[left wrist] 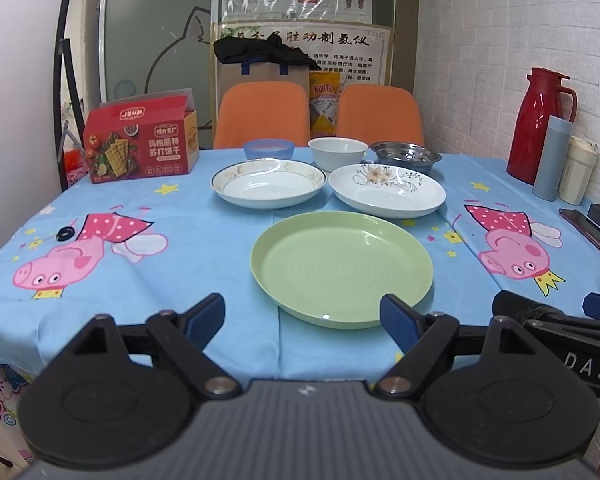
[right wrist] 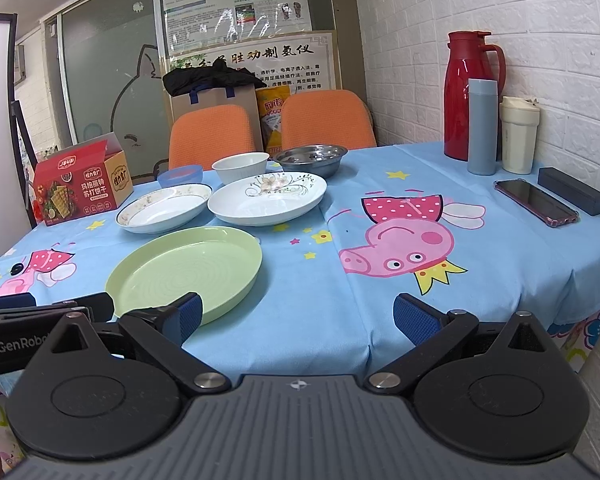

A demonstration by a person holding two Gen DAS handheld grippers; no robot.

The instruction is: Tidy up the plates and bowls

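Note:
A green plate (left wrist: pixel 342 268) lies near the table's front, also in the right wrist view (right wrist: pixel 186 270). Behind it lie a gold-rimmed white plate (left wrist: pixel 268 184) (right wrist: pixel 165 207) and a flower-patterned white plate (left wrist: pixel 387 190) (right wrist: pixel 267 198). At the back stand a blue bowl (left wrist: pixel 268 149) (right wrist: pixel 180 175), a white bowl (left wrist: pixel 338 153) (right wrist: pixel 241 166) and a steel bowl (left wrist: pixel 406 156) (right wrist: pixel 311 157). My left gripper (left wrist: pixel 302 322) is open and empty, just short of the green plate. My right gripper (right wrist: pixel 296 316) is open and empty, right of the green plate.
A red cracker box (left wrist: pixel 140 146) stands at the back left. A red flask (right wrist: pixel 469 94), a grey-blue bottle (right wrist: pixel 482 126) and a cream cup (right wrist: pixel 518 136) stand by the wall on the right, with a phone (right wrist: pixel 536 202) and a dark case (right wrist: pixel 572 190). Two orange chairs (left wrist: pixel 262 114) stand behind the table.

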